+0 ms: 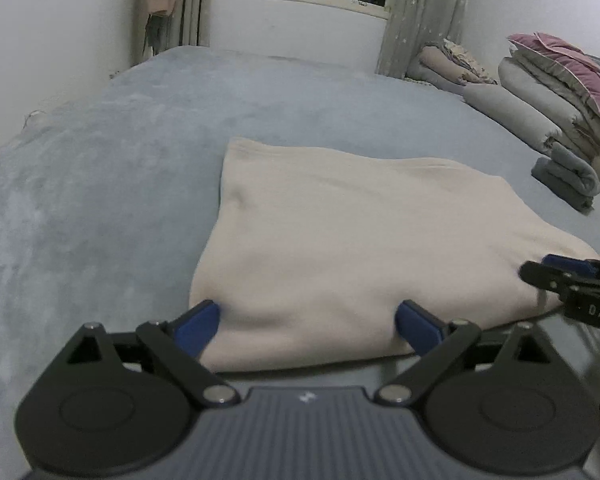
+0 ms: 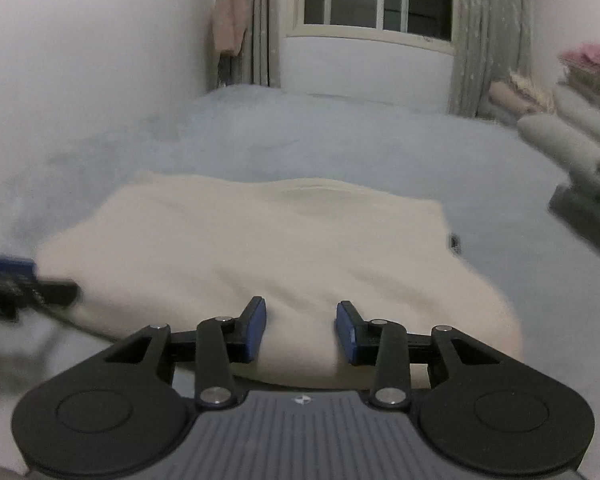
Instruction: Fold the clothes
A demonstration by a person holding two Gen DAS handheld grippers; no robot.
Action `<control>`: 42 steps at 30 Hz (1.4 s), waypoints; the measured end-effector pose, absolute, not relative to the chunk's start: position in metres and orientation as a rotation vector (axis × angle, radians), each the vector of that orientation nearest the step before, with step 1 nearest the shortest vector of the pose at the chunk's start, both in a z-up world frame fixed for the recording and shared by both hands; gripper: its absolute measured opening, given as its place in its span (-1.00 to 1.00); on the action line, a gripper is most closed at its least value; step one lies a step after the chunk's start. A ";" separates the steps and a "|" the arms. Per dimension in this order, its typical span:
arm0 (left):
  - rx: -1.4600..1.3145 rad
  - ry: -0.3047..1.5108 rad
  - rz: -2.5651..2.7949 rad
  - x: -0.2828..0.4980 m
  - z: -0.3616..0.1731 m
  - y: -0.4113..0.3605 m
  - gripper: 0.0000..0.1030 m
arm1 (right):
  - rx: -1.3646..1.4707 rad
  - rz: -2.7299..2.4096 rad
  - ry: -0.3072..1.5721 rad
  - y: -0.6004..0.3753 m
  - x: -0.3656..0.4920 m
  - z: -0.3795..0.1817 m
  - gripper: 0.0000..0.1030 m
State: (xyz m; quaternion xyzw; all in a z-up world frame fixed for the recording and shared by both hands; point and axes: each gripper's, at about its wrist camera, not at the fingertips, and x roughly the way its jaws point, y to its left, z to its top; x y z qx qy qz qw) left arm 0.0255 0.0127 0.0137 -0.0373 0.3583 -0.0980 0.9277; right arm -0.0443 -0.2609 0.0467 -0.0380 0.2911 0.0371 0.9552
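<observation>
Cloth lies straight ahead of both our grippers: a cream garment (image 1: 340, 240) in a squarish, layered shape on the grey-blue bed (image 1: 120, 160), its near edge between our fingers. Our left gripper (image 1: 306, 326) stands spread wide at the near-left part of that edge, its pads beside the fabric but not pinching it. Our right gripper (image 2: 301, 330) is parted more narrowly with a hump of cloth between its pads; we judge it released too, though the right view is blurred.

If either gripper closes, it may catch only the top layer, since the near edge looks rounded and thick, and lifting would peel the stack apart. Uneven pulls from the two grippers could also skew it.

Beyond the garment and to our left the bed is open. To our right a small grey folded cloth (image 1: 568, 180) and stacked quilts (image 1: 560, 92) limit room.
</observation>
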 end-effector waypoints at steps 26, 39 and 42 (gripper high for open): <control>-0.490 0.802 -0.116 0.016 0.004 0.044 -0.29 | 0.839 -0.136 0.614 -0.394 -0.065 0.029 -0.35; -0.518 0.769 -0.128 0.002 0.031 0.067 -0.86 | 0.812 -0.110 0.561 -0.394 -0.076 0.054 -0.74; -0.503 0.758 -0.118 -0.012 0.041 0.078 -0.98 | 0.812 -0.103 0.584 -0.396 -0.089 0.059 -0.74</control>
